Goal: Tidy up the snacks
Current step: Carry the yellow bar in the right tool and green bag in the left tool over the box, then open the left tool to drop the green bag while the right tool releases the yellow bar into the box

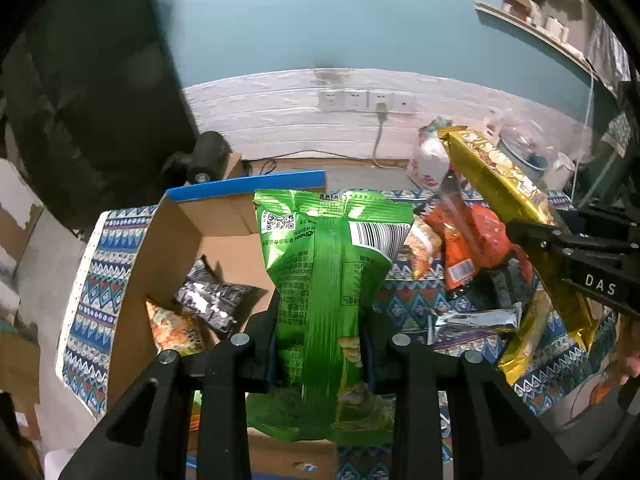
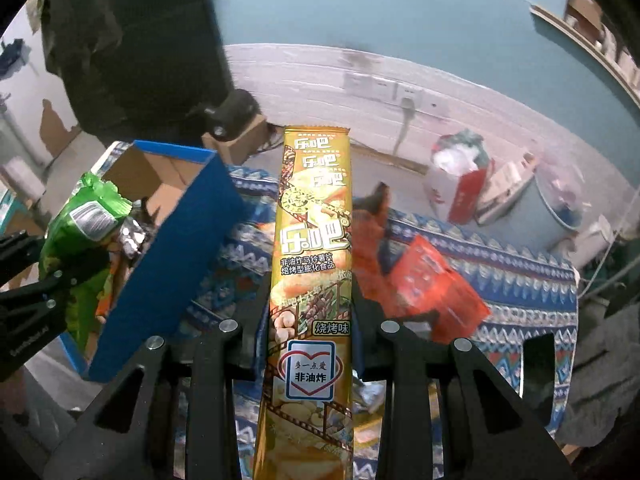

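Above the patterned cloth (image 1: 92, 280), left gripper (image 1: 320, 344) clamps green bag (image 1: 332, 264), right gripper (image 2: 310, 320) gold pack (image 2: 314, 216).

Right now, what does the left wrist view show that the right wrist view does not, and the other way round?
Only the left wrist view shows the box's inside: a silver packet and an orange packet lie in it. It also shows the green bag's barcode side, held in the left gripper.

Only the right wrist view shows the gold pack's printed front, held in the right gripper, and the box's blue outer wall.

Both show the patterned cloth, orange packs on it, and wall sockets.
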The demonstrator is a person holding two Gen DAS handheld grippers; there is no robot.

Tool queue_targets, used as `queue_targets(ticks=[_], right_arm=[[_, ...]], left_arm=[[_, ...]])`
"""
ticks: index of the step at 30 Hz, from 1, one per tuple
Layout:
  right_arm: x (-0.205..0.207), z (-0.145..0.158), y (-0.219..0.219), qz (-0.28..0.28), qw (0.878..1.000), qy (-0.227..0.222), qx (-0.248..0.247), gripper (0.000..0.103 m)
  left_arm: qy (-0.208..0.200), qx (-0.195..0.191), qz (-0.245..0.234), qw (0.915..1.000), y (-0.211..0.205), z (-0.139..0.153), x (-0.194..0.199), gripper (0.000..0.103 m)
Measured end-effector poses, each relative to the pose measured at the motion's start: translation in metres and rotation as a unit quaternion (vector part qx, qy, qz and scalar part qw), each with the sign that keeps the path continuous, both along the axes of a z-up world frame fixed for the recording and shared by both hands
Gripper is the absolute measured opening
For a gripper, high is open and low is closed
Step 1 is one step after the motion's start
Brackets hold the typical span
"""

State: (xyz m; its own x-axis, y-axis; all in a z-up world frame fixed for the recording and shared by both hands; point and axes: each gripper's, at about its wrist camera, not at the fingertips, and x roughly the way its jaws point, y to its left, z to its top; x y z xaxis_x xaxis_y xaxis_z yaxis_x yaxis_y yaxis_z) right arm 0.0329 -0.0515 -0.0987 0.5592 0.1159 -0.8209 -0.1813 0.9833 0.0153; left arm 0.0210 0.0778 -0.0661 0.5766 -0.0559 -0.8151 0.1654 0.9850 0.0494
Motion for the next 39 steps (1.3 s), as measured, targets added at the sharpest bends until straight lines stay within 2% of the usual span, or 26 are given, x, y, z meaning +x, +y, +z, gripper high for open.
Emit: queue_targets(ticks=[18, 29, 37, 39], right_arm=[[0.041, -0.011, 0.09, 0.063, 0.998, 0.022, 0.017, 0.03], [0.055, -0.018, 0.137, 0.091, 0.995, 0.037, 0.026, 0.03], [0.06, -0.027, 0.166, 0.108, 0.992, 0.052, 0.031, 0.03], [0.061, -0.028, 0.172, 0.111, 0.992, 0.056, 0.034, 0.03]], left_arm=[[0.009, -0.01, 0.072, 0.9973, 0.072, -0.011, 0.006, 0.032], [0.032, -0.023, 0.116, 0.9925, 0.112, -0.03, 0.014, 0.032], [0.055, -0.052, 0.144, 0.9867, 0.133, -0.043, 0.018, 0.032], [0.058, -0.051, 0.15, 0.9856, 0.137, -0.045, 0.018, 0.037]])
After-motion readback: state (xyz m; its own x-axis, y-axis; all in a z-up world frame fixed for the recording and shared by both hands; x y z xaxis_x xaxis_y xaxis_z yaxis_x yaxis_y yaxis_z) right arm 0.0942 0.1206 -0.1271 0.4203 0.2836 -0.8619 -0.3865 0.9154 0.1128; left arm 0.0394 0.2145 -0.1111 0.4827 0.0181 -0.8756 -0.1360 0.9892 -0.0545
